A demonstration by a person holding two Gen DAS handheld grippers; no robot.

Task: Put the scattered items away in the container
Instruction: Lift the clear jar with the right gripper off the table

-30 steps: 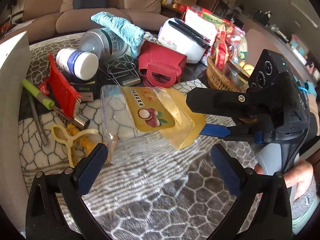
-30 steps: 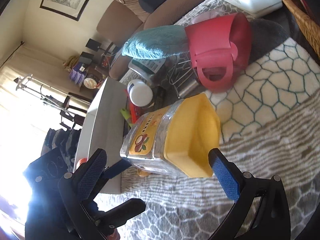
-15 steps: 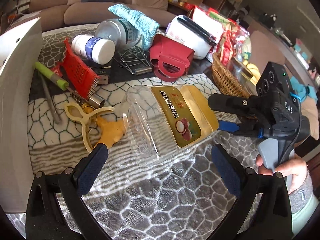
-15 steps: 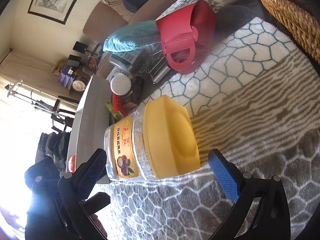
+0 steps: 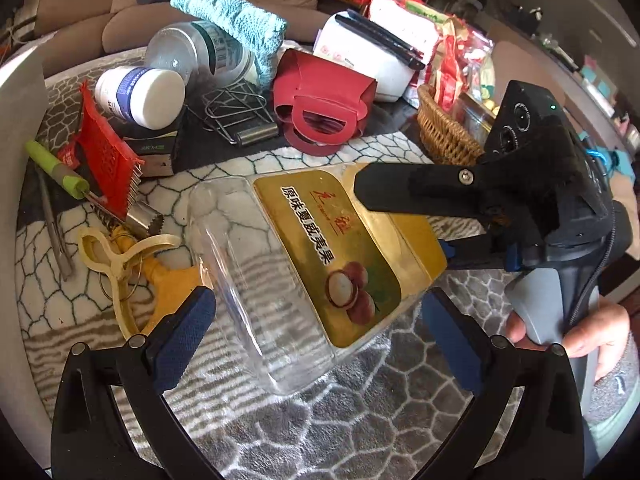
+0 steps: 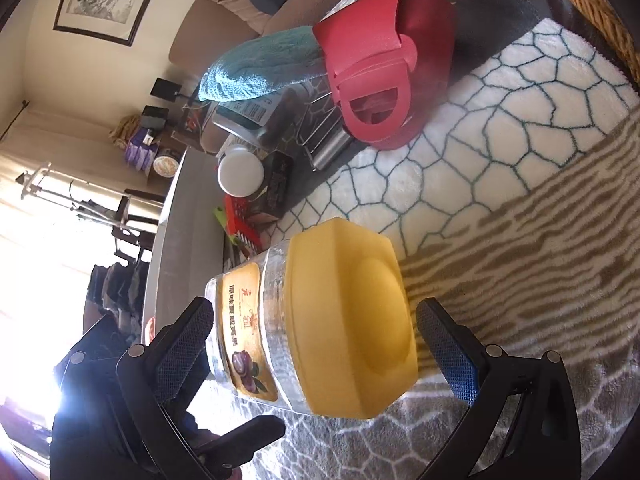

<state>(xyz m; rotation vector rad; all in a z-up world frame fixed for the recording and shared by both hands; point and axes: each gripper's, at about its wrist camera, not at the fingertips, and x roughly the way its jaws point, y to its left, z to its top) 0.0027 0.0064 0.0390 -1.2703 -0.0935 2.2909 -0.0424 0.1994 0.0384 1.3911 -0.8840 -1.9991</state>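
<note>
A clear plastic jar [image 5: 288, 280] with a yellow lid [image 6: 352, 340] and a gold label lies on its side on the patterned rug. My left gripper [image 5: 316, 332] is open, its blue pads on either side of the jar's clear base. My right gripper [image 6: 316, 356] is open around the lid end; in the left wrist view its fingers [image 5: 416, 192] straddle the lid. Whether any pad touches the jar cannot be told. The white container wall [image 5: 12, 200] stands at the left edge.
Scattered behind the jar: a red bag [image 5: 324, 108], teal cloth [image 5: 232, 24], silver can [image 5: 196, 56], white bottle [image 5: 140, 92], wire rack [image 5: 236, 116], red grater [image 5: 108, 152], green-handled tool [image 5: 56, 168], yellow peeler [image 5: 116, 256]. A wicker basket [image 5: 444, 132] stands at the right.
The jar has turned on the rug and lies closer between my left fingers. My right gripper has come in around the lid end. Both stay open.
</note>
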